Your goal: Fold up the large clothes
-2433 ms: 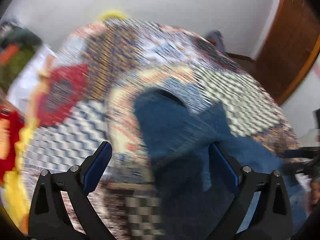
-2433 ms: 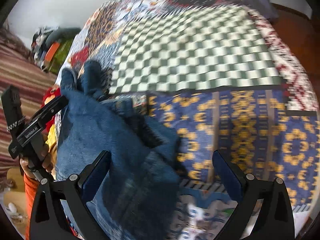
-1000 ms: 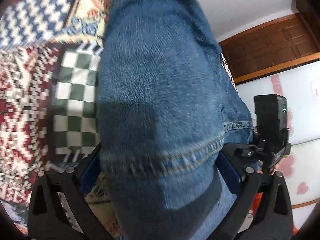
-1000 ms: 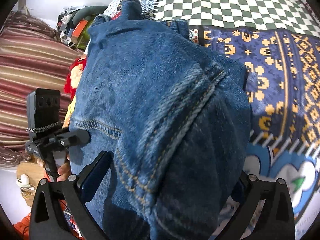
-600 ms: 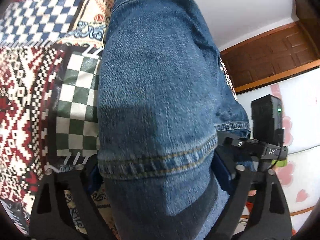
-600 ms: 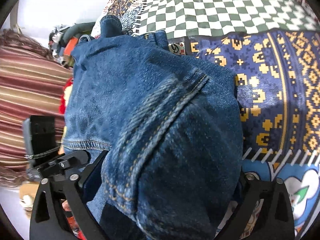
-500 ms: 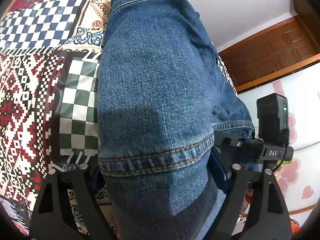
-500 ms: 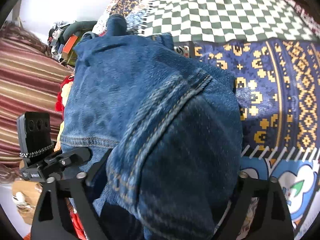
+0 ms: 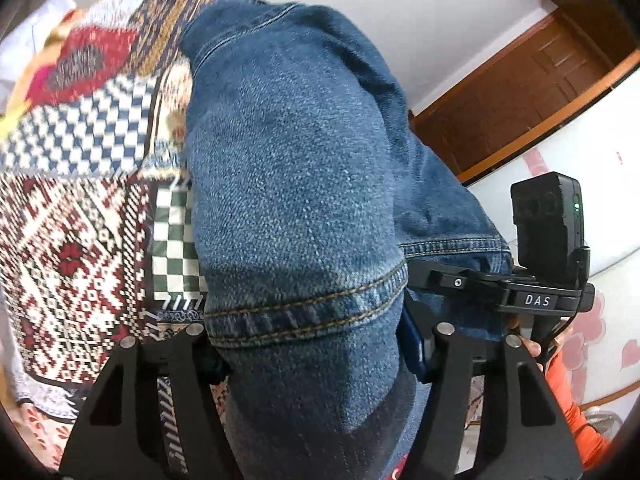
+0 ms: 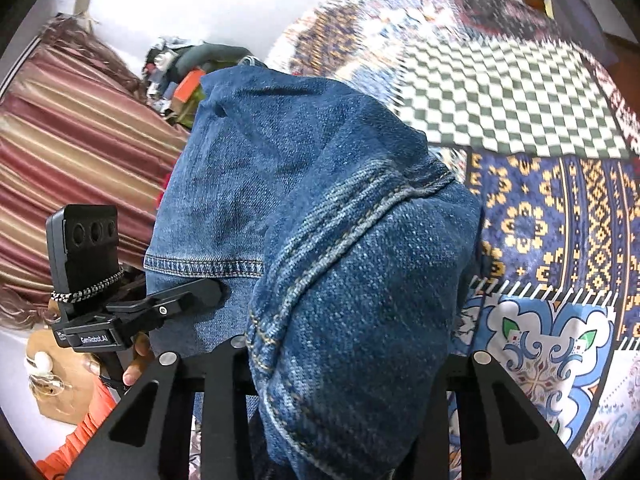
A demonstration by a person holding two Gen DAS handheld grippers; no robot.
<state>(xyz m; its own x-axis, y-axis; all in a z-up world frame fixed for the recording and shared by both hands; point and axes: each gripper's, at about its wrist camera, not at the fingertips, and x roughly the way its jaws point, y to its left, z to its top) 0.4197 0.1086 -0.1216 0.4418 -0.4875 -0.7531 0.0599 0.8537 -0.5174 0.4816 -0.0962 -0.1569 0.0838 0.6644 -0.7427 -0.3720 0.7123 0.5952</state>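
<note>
Clamping denim jeans [image 9: 296, 184]: left gripper [image 9: 312, 356], right gripper [image 10: 344, 364].

Left tool [image 9: 312, 344] just closing – pads clamp jeans [image 9: 296, 184] above patchwork bedspread [image 9: 72, 240].

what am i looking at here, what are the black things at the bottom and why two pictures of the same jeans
The black things are tools, not a robot: a person holds one hand-held gripper in each hand, and each carries a wide-angle camera looking along its two fingers. One picture comes from the left hand-held gripper, the other from the right hand-held gripper, so each view also shows the other tool from the side. Both have just been closing and now pinch a pair of blue jeans, one on each hemmed leg end. Under the jeans lies a patchwork bedspread with checks and patterns. The orange sleeve belongs to the person.
</note>
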